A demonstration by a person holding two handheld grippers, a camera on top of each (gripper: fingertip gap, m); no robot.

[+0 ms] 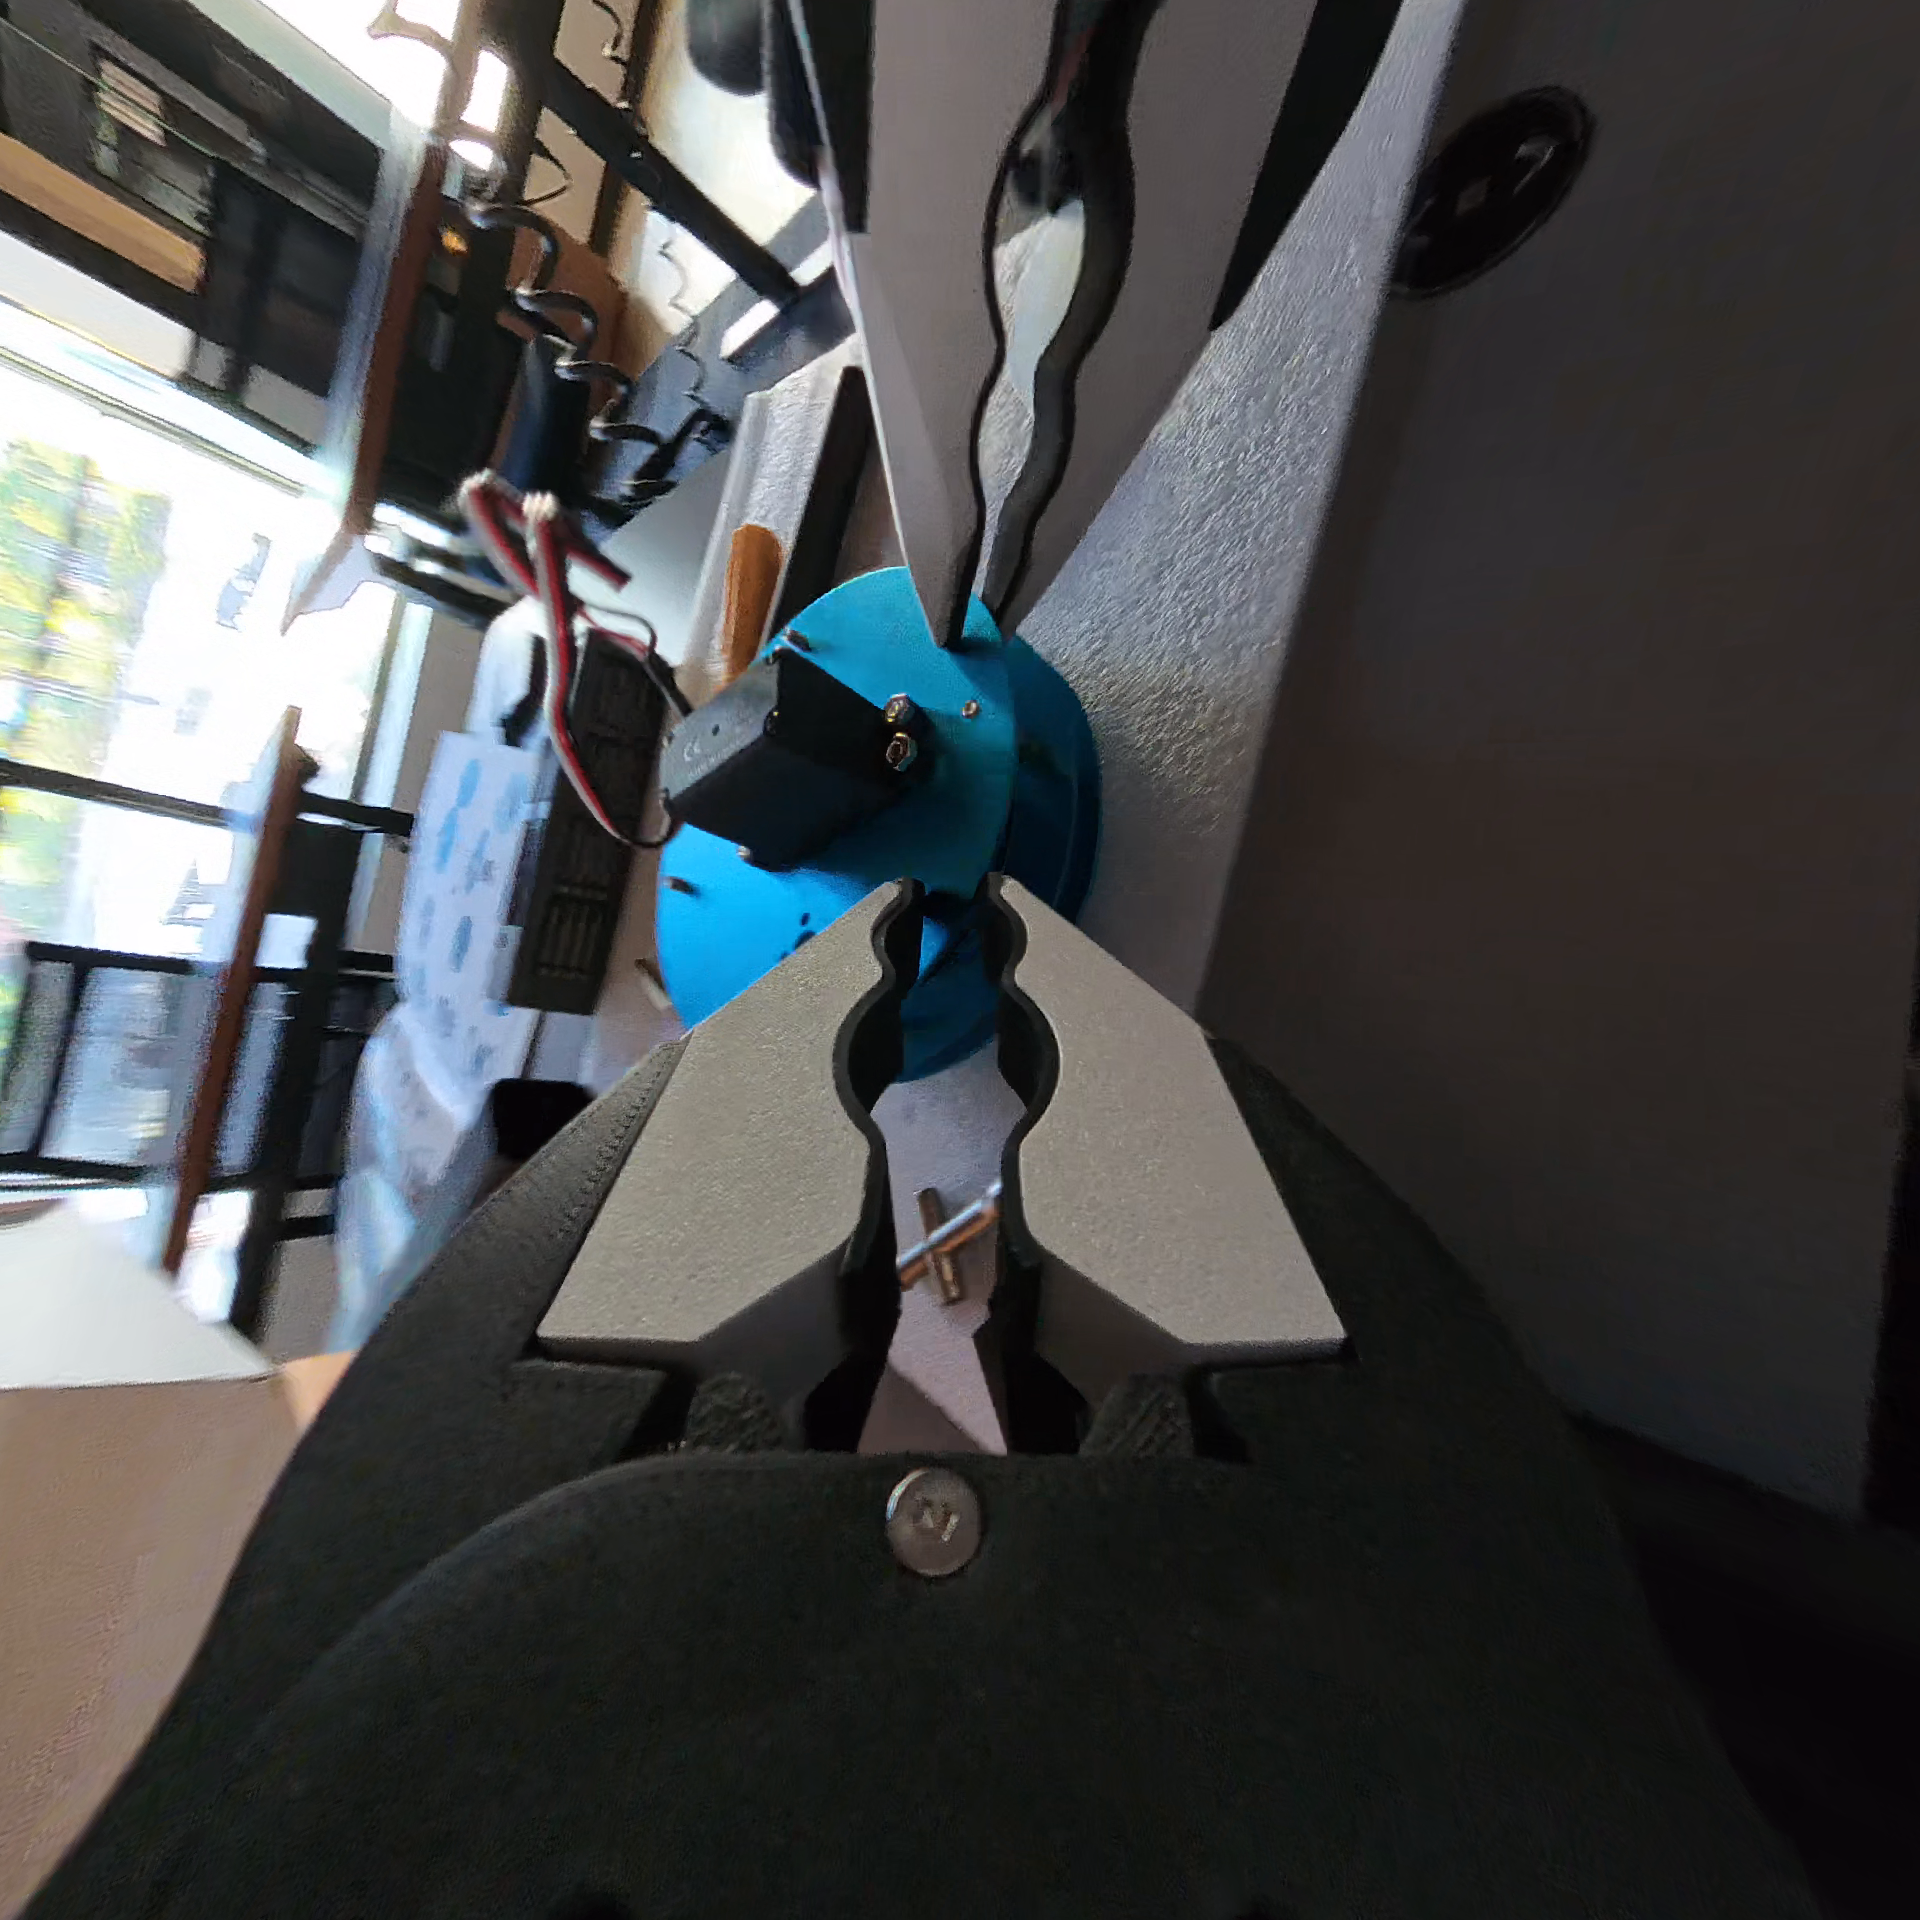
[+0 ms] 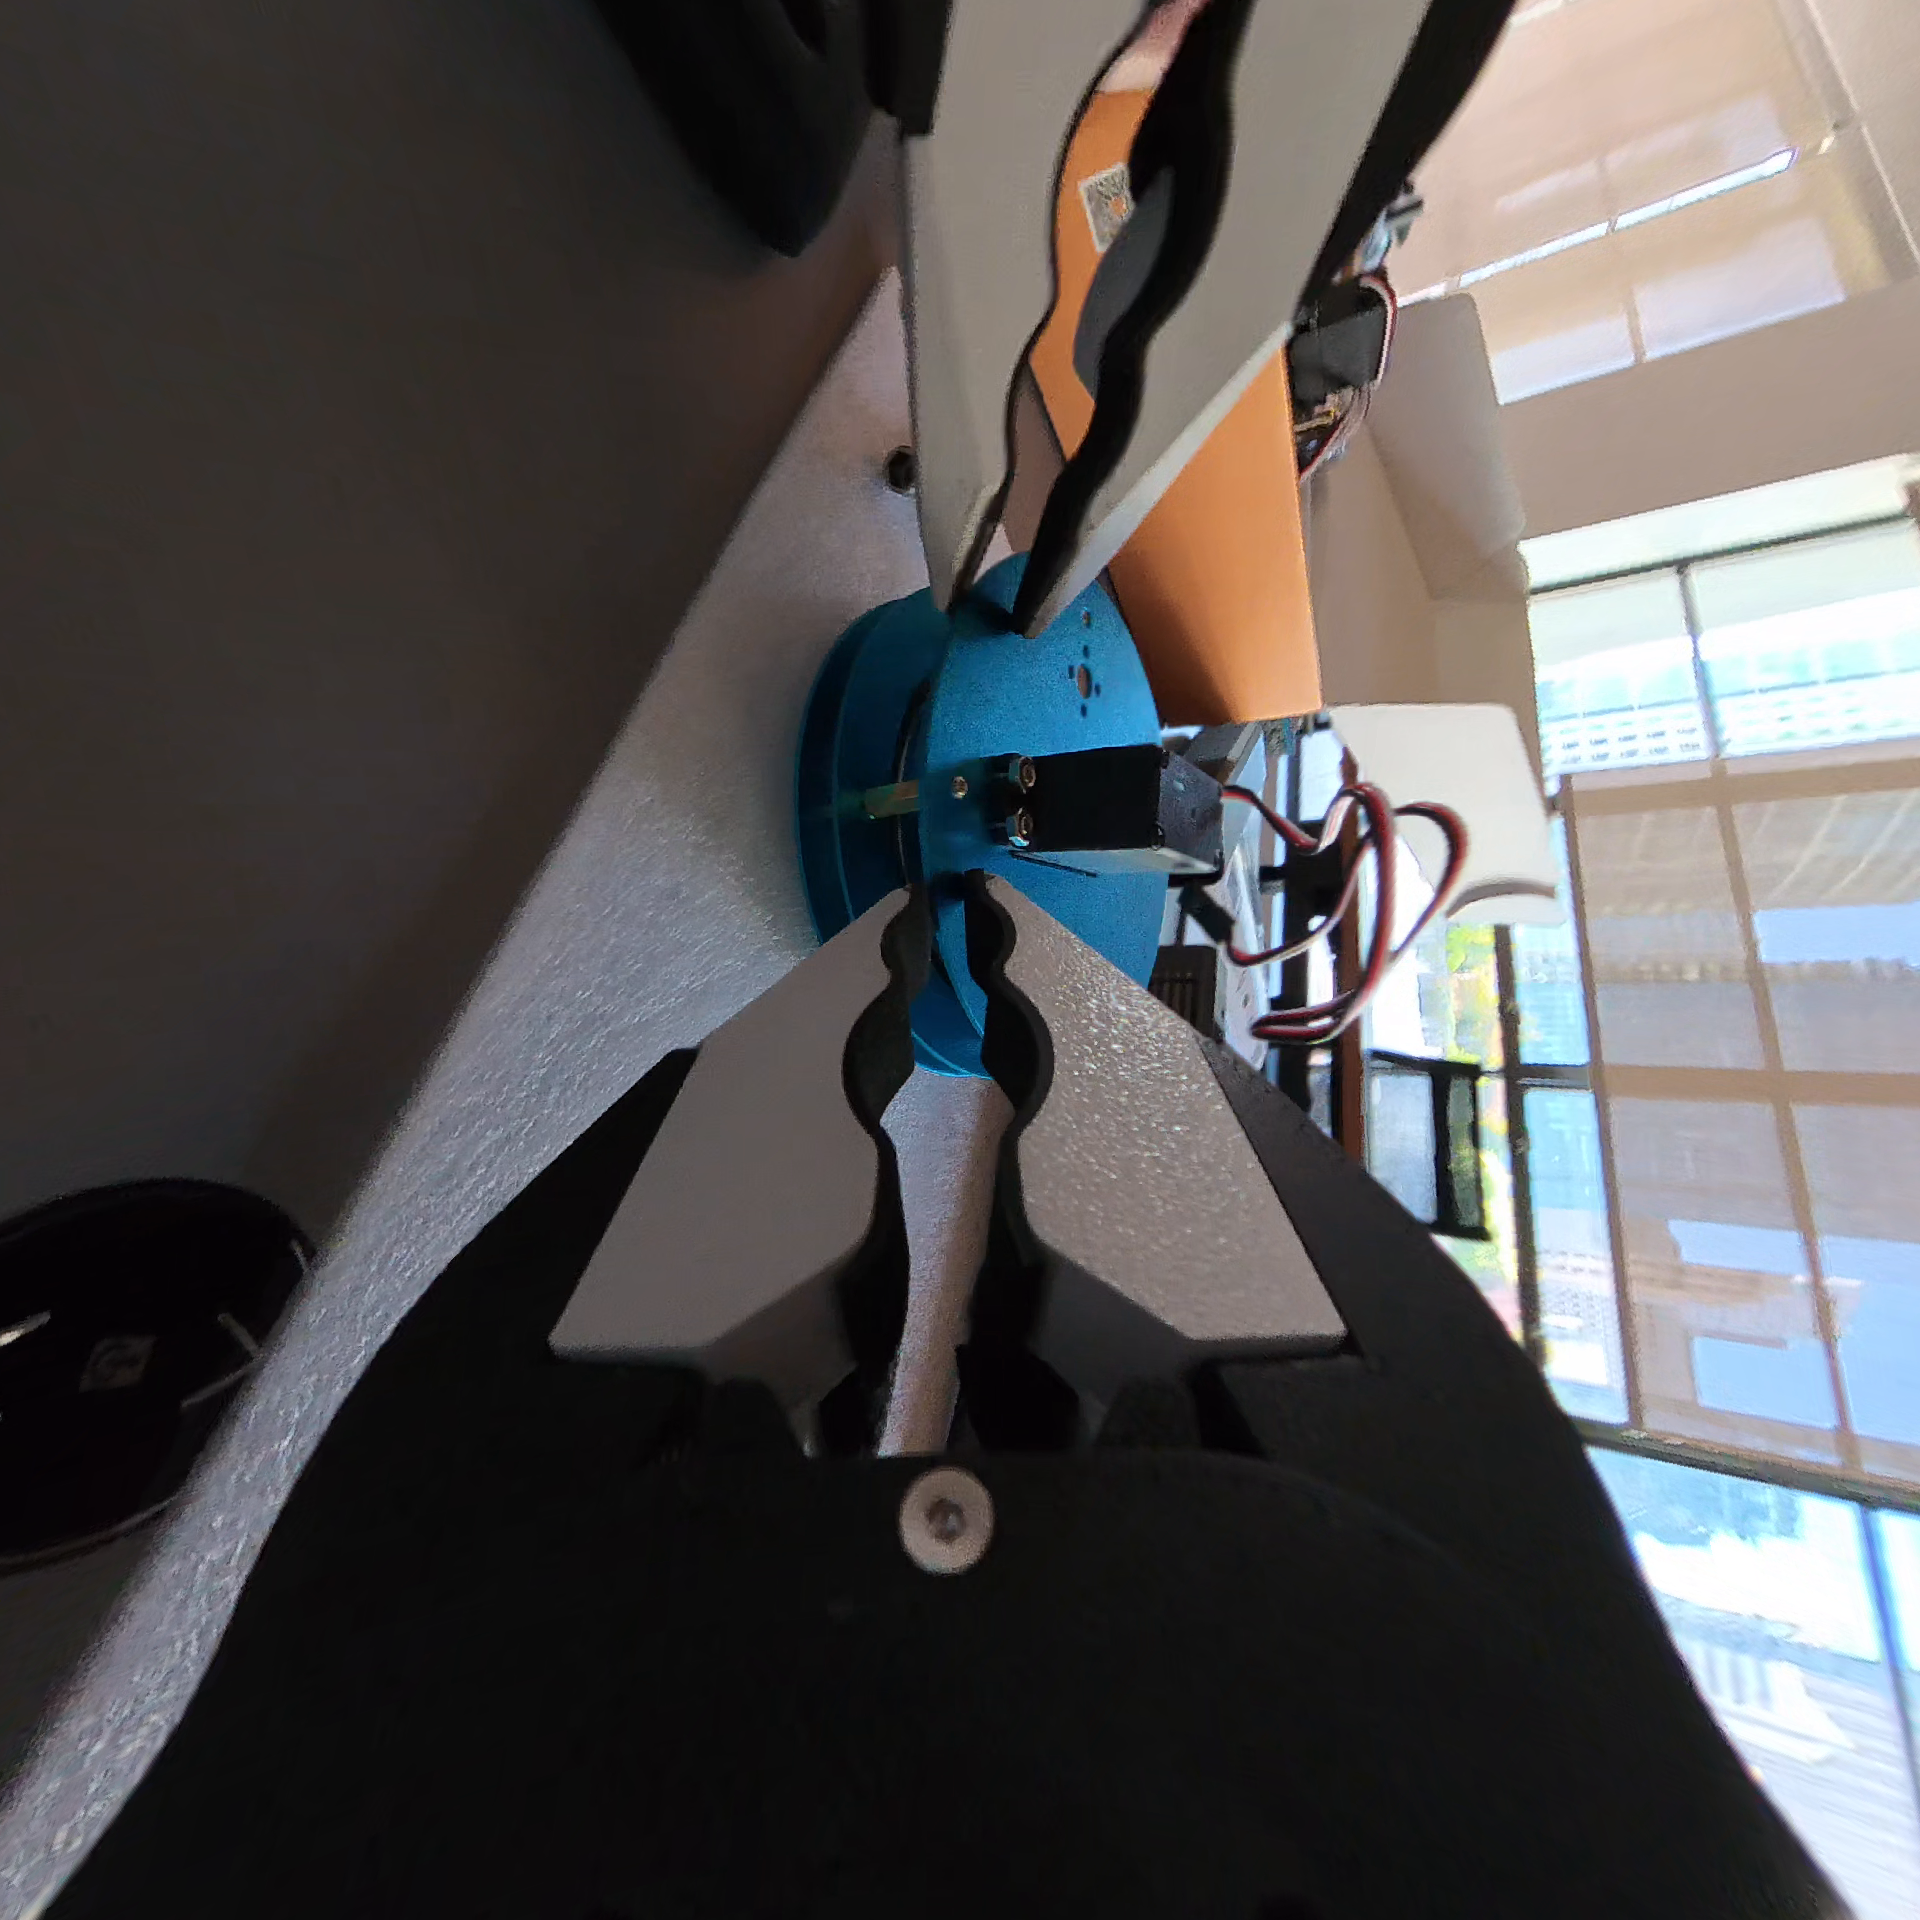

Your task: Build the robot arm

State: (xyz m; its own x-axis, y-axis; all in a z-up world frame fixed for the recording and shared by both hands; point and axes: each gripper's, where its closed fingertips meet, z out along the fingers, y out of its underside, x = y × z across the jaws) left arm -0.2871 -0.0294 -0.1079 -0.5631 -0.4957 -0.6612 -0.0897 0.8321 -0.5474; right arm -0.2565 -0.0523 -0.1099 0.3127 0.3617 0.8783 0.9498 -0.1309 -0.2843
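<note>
Both grippers grip the same blue disc assembly (image 1: 831, 914) from opposite sides. Left gripper (image 1: 951, 883): fingers nearly closed, tips pinching the rim of the outer disc plate, a narrow gap between the wavy black pads (image 1: 883, 997). Right gripper (image 2: 945, 883): same condition, tips clamped on the rim of the upper plate on the opposite edge; it appears in the left wrist view entering from the top, (image 1: 961, 623). The assembly consists of two round blue plates stacked on a spacer, lying on a white textured foam sheet (image 2: 623, 935). A black servo motor (image 2: 1091, 810) is bolted to the upper plate with two nuts; its red, white and black wires (image 2: 1340, 935) loop away from the plate. A small metal cross-shaped tool (image 1: 940, 1242) lies on the foam, visible between the left gripper's fingers. An orange flat box (image 2: 1216, 582) lies behind the assembly, with an open white carton (image 2: 1444, 499) beyond it. A black round part (image 2: 114, 1371) rests on the grey surface (image 2: 312, 520) beside the foam.
</note>
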